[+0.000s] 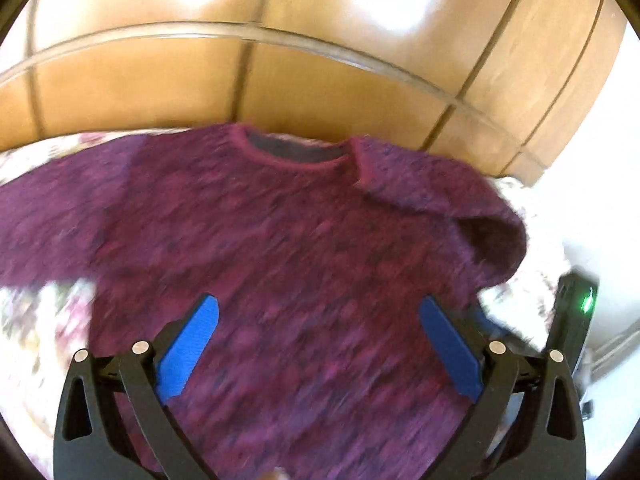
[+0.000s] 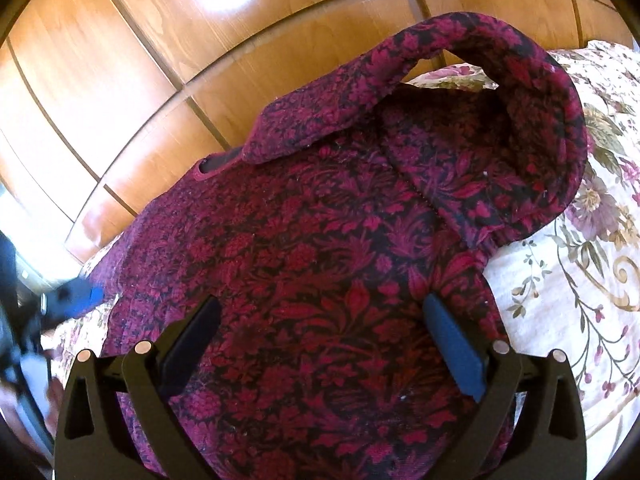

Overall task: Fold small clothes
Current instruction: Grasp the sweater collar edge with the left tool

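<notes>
Folding is under way: the sweater [image 2: 320, 264] lies flat, front up, on the floral bedspread [image 2: 580, 280], neck toward the wooden wardrobe [image 2: 160, 60]. One sleeve [image 2: 500, 128] is turned in over the chest, looped loosely and standing proud. The right gripper [image 2: 320, 320] hovers over the body, jaws spread fully, holding nothing. The left gripper [image 1: 318, 320] is likewise wide and empty; its view is blurred. Judgement: flatten the looped sleeve first, then pinch the other sleeve near its cuff and lay it across squarely.
</notes>
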{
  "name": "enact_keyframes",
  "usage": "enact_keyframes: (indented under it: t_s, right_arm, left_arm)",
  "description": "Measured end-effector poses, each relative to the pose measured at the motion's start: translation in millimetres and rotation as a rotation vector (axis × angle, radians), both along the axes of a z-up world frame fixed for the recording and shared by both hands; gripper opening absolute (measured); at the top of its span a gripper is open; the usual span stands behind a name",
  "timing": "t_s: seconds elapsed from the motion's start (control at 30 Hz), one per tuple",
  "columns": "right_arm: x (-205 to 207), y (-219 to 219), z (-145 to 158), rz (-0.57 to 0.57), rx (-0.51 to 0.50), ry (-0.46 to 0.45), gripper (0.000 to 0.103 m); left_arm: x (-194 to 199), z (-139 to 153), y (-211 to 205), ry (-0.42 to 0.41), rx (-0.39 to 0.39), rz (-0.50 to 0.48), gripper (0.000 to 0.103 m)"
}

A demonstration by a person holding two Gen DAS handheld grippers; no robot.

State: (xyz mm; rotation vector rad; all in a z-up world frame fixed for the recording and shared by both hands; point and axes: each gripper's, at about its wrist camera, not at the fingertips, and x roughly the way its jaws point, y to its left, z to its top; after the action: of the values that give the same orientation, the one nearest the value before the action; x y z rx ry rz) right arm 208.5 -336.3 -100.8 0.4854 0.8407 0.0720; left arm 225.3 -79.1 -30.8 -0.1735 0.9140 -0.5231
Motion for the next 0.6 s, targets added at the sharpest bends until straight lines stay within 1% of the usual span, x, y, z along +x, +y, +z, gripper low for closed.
enact_keyframes:
  t_s: [0.03, 0.07, 0.13, 0.2, 0.3, 0.43, 0.53, 0.57, 0.6]
  right_arm:
    - [-1, 0, 0, 0.000, -0.001, -0.001, 0.101]
    - [1, 2, 0, -0.001, -0.002, -0.001, 0.101]
    - [0, 1, 0, 0.000, -0.001, -0.003, 0.101]
    - [0, 1, 0, -0.001, -0.005, -0.002, 0.101]
    - [2, 5, 0, 0.001, -0.034, 0.005, 0.101]
    - [4, 10, 1, 0.002, -0.063, 0.015, 0.101]
    - [3, 8, 0, 0.002, -0.053, 0.010, 0.101]
    - [3, 8, 0, 0.002, -0.048, 0.008, 0.101]
    - [3, 7, -1, 0.001, -0.045, 0.008, 0.101]
  left_arm:
    - [10, 1, -3, 0.008, -0.012, 0.003, 0.099]
    - [21, 2, -6, 0.018, -0.026, 0.011, 0.097]
    - [44, 0, -17, 0.048, -0.054, 0.017, 0.086]
    - [68, -3, -31, 0.094, -0.080, -0.011, 0.070]
    - [92, -8, -52, 0.117, -0.089, -0.032, 0.065]
    - [121, -22, -72, 0.188, -0.115, -0.043, 0.065]
    - [137, -35, -84, 0.231, -0.115, -0.036, 0.065]
    - [139, -37, -87, 0.232, -0.116, -0.040, 0.060]
    - [141, -37, -92, 0.224, -0.108, -0.046, 0.050]
